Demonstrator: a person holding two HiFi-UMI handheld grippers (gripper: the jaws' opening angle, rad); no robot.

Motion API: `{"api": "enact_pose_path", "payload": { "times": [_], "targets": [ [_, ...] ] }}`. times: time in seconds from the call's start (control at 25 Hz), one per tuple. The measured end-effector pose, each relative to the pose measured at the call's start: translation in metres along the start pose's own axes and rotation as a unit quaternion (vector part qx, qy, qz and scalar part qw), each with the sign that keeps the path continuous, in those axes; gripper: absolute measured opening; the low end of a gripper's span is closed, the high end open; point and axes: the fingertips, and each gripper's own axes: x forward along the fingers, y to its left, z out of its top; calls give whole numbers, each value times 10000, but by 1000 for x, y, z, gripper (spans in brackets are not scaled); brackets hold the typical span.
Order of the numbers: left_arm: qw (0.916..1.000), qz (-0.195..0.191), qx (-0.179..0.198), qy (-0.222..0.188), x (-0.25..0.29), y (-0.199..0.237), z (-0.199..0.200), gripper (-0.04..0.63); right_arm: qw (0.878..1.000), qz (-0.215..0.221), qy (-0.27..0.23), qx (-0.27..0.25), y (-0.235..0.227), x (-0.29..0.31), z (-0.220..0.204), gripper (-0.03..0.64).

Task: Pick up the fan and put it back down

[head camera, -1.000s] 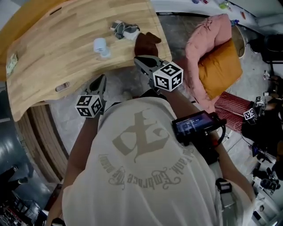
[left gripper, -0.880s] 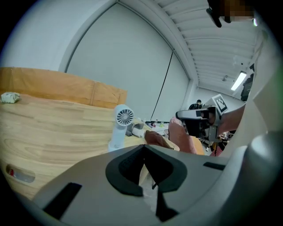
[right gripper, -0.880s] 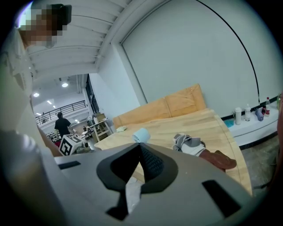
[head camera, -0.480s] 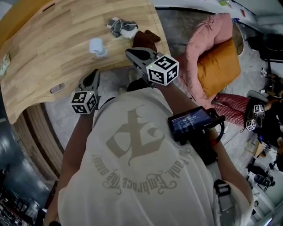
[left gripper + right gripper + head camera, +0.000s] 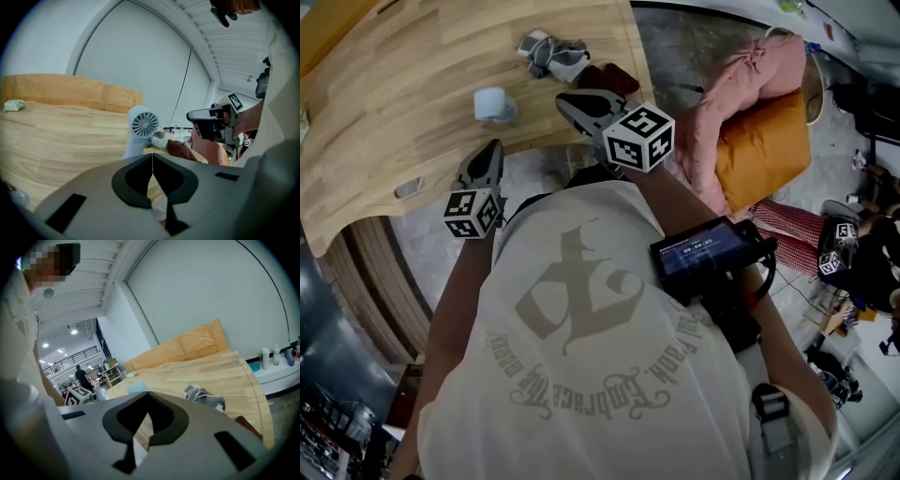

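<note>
Located fan (image 5: pixel 494 105) standing on the wooden worktop (image 5: pixel 384 103), a little in from the curved near edge. Pale grey-blue body; round grille turned toward the left gripper's camera.

Found left gripper (image 5: pixel 490 147) on the person's side of the fan, off the worktop edge, pointing toward it and clearly apart from it. Jaws pressed together along one thin line in the left gripper view, nothing between them.

Found right gripper (image 5: pixel 565 100) just to the fan's right in the head view, tip over the worktop edge, near the fan but not touching. Jaws meeting at the far tips, with only a narrow wedge of worktop showing behind them; nothing held.

Noted crumpled grey-and-white cloth (image 5: pixel 553 56) beyond the fan and to its right, lying on the worktop. Noted dark brown item (image 5: pixel 605 77) further right of the fan, next to the cloth; kind not clear.

Noted small green-and-white packet (image 5: pixel 13 105) well to the fan's left in the left gripper view, near the far side of the worktop.

Noted pink cushion (image 5: pixel 750 80) and orange cushion (image 5: pixel 764 141) well right of the fan, off the worktop, down on the floor.

Logged screen device (image 5: pixel 703 255) by the person's right arm, well apart from the fan.
</note>
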Motion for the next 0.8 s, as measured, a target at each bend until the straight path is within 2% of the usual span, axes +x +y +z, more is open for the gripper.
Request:
{"api": "enact_pose_path", "payload": {
  "times": [0.48,0.68,0.8],
  "targets": [
    [9982,494,-332,117,21,28,-14,14,9990,328,311,19,-26,35,10,14],
    [9975,563,-392,145,28,34,-20,17,9984,419,377,-15,-32,45,13,14],
    [9973,601,-380,161,34,37,-22,62,9980,460,434,-7,-34,49,12,14]
  ]
}}
